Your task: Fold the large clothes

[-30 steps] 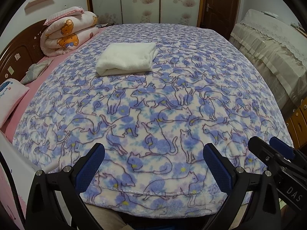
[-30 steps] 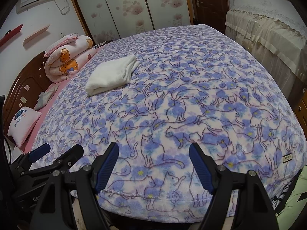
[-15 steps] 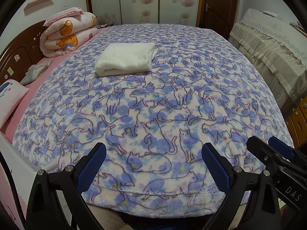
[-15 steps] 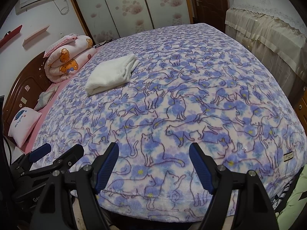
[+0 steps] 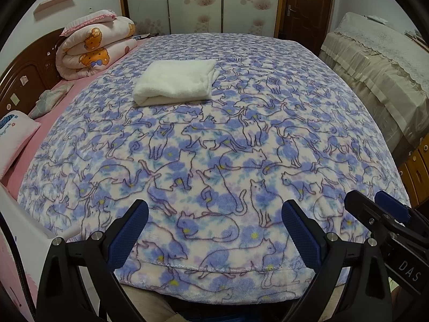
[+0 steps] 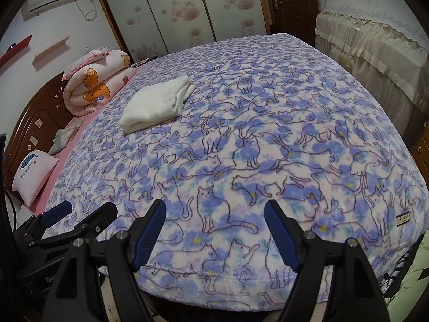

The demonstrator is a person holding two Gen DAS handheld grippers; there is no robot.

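A white fluffy garment [image 5: 175, 81] lies folded into a rectangle on the far left part of the bed's cat-print blanket [image 5: 219, 145]; it also shows in the right wrist view [image 6: 158, 104]. My left gripper [image 5: 214, 228] is open and empty, held above the bed's near edge. My right gripper [image 6: 214, 228] is open and empty, beside it on the right, and its fingers [image 5: 380, 209] show in the left wrist view. Both grippers are well short of the garment.
A rolled pink bear quilt [image 5: 93, 48] and a small pillow [image 6: 34, 177] lie by the headboard [image 5: 24, 80] on the left. A covered piece of furniture [image 5: 380, 61] stands to the right. Wardrobe doors [image 5: 195, 0] and a door are behind.
Both views have shifted very slightly; the garment and both open grippers stay as they were.
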